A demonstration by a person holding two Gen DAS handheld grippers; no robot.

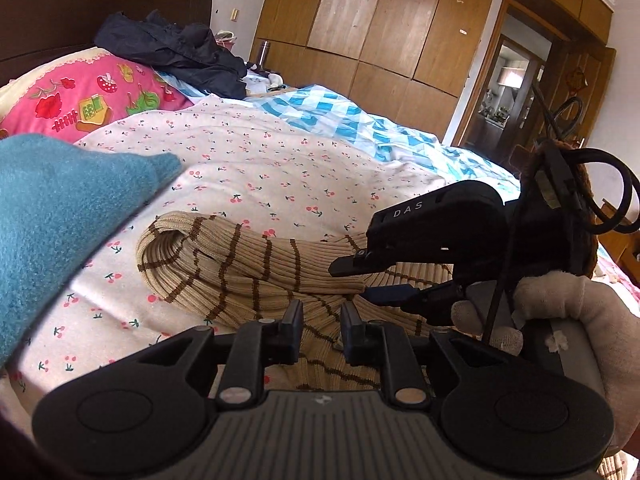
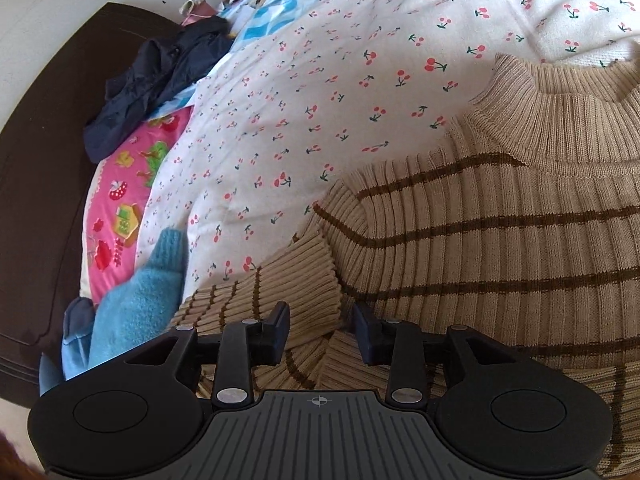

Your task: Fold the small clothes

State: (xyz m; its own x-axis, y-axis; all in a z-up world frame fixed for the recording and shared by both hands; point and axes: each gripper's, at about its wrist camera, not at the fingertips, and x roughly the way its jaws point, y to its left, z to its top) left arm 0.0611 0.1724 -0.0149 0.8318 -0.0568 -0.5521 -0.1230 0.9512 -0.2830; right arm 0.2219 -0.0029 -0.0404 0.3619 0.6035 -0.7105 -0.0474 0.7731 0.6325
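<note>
A beige ribbed sweater [image 1: 240, 268] with brown stripes lies on the cherry-print sheet [image 1: 260, 160], with a sleeve folded over its body. My left gripper [image 1: 322, 322] hovers low over its near edge. Its jaws stand slightly apart and the knit lies under the gap, not pinched. My right gripper [image 1: 362, 280], in a gloved hand [image 1: 560, 304], reaches in from the right over the sleeve. In the right wrist view the sweater [image 2: 500, 240] shows its high collar [image 2: 560, 92]. The right gripper [image 2: 320, 322] is open above the sleeve cuff [image 2: 304, 272], its pads clear of the fabric.
A fuzzy blue garment [image 1: 60, 220] lies at the left, close to the sweater. Behind are a pink pillow [image 1: 92, 96], a dark jacket [image 1: 180, 52] and a blue checked quilt [image 1: 340, 116]. Wooden wardrobes [image 1: 380, 20] and a doorway [image 1: 512, 92] stand beyond the bed.
</note>
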